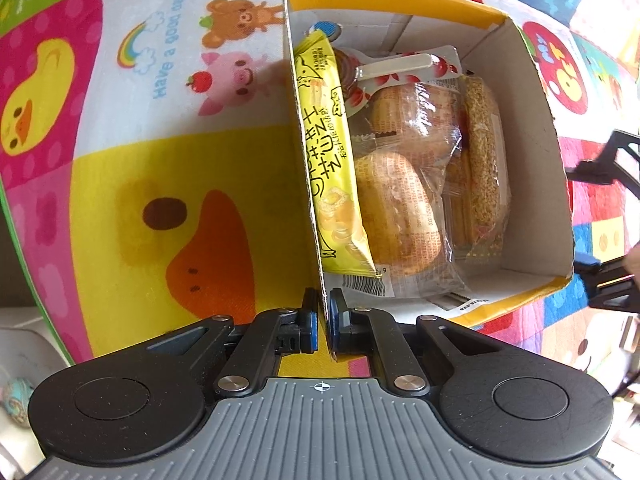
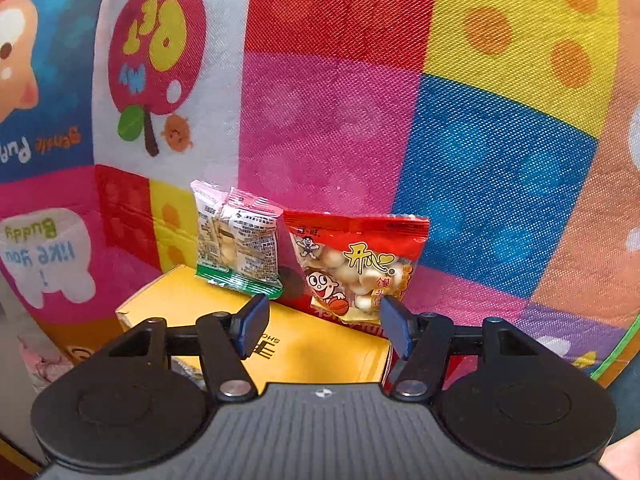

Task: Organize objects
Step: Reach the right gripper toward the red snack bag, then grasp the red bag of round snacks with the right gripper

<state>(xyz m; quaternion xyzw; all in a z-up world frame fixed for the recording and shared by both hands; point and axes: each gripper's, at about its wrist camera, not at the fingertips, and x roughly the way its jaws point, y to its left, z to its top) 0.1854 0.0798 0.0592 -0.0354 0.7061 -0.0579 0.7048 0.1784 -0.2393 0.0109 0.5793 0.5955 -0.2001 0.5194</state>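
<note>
The box (image 1: pixel 536 184), yellow outside and grey inside, is seen from straight above in the left wrist view, lying on a colourful cartoon mat (image 1: pixel 168 208). It is already packed: a yellow snack packet (image 1: pixel 332 168) is stood on edge against the wall at 9 o'clock, clear-wrapped buns (image 1: pixel 396 204) are laid at the centre, a sesame bar (image 1: pixel 486 152) toward 3 o'clock, and a red-printed pouch (image 1: pixel 404 70) toward 12 o'clock. The wall at 9 o'clock is pinched between the pads of the left claw (image 1: pixel 323 320), which is clamped narrow on the cardboard, so the box is steadied.

In the right wrist view two snacks are seen outside, propped beyond the box's yellow side: a red bag of white balls (image 2: pixel 360 268) just ahead of the right claw (image 2: pixel 324 324), and a green-edged packet (image 2: pixel 240 248) at 11 o'clock from it. The right claw is held about half open and empty; neither pad is touching anything.

The likely step is judged to be picking up the red bag. It could be missed or pushed away if the slack, slippery film is approached at an angle, and its contents could be crushed by a hard squeeze. The green-edged packet could be toppled by the near pad. The thin wall could be bent if the box is pulled.
</note>
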